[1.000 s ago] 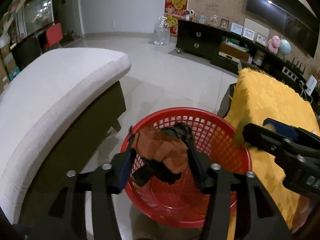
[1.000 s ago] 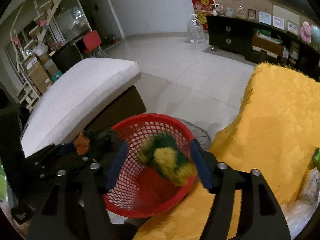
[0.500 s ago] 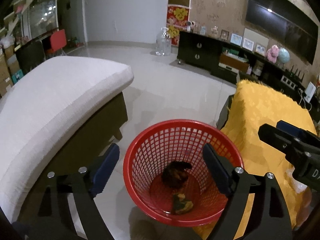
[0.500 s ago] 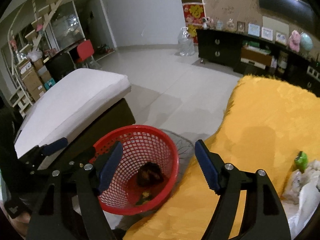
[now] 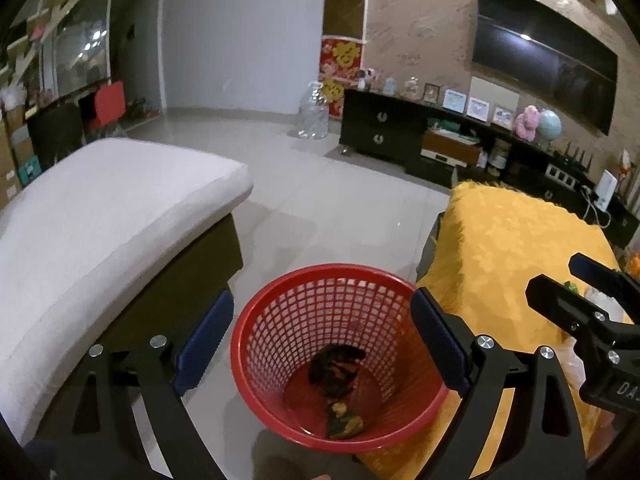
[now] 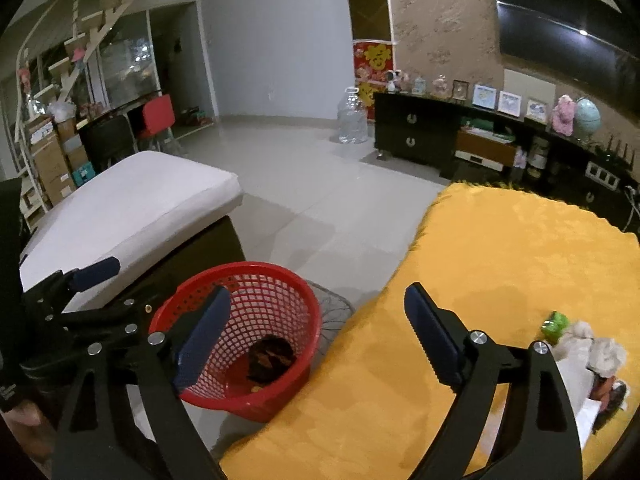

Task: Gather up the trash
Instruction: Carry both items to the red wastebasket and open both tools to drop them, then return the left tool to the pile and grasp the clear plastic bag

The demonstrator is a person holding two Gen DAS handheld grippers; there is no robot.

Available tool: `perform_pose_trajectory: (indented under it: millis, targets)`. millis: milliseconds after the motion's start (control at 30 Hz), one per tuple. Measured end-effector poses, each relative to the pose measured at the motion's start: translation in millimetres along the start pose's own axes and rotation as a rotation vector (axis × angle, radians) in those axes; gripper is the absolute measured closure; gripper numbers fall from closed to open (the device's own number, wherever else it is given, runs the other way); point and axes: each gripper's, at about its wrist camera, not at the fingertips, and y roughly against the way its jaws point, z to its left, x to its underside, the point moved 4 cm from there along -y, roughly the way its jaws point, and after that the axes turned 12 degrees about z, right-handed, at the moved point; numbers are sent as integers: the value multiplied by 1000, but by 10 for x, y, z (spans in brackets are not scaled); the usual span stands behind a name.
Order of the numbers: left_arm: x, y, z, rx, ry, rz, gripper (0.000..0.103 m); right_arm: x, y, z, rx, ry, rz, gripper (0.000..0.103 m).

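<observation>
A red mesh basket (image 5: 280,312) stands on the floor beside the yellow-covered table (image 5: 500,248). Inside lie a dark orange-and-black wrapper (image 5: 336,368) and a green-and-yellow wrapper (image 5: 344,424). My left gripper (image 5: 320,344) is open and empty above the basket. My right gripper (image 6: 316,336) is open and empty, over the table edge next to the basket (image 6: 280,280). More trash lies on the table at the right: a small green piece (image 6: 556,322) and crumpled white paper (image 6: 592,352).
A white-cushioned sofa (image 5: 100,216) stands left of the basket. A dark TV cabinet (image 5: 400,132) with frames and toys lines the far wall, with a clear water jug (image 5: 314,116) beside it. Tiled floor lies between.
Both grippers opened and dropped their wrappers into the basket, the left the orange-black one, the right the green-yellow one. Both then rose and drew back.
</observation>
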Motion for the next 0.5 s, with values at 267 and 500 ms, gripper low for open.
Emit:
perform_pose_trajectory:
  millis: [267,500]
  targets:
    - [26,50,-202,26,-56,-11,16,100,285,-312,73,-42,-40,17]
    - [57,71,-363,47,-85,-12,16,321,527,-687,148,-119,-51,17]
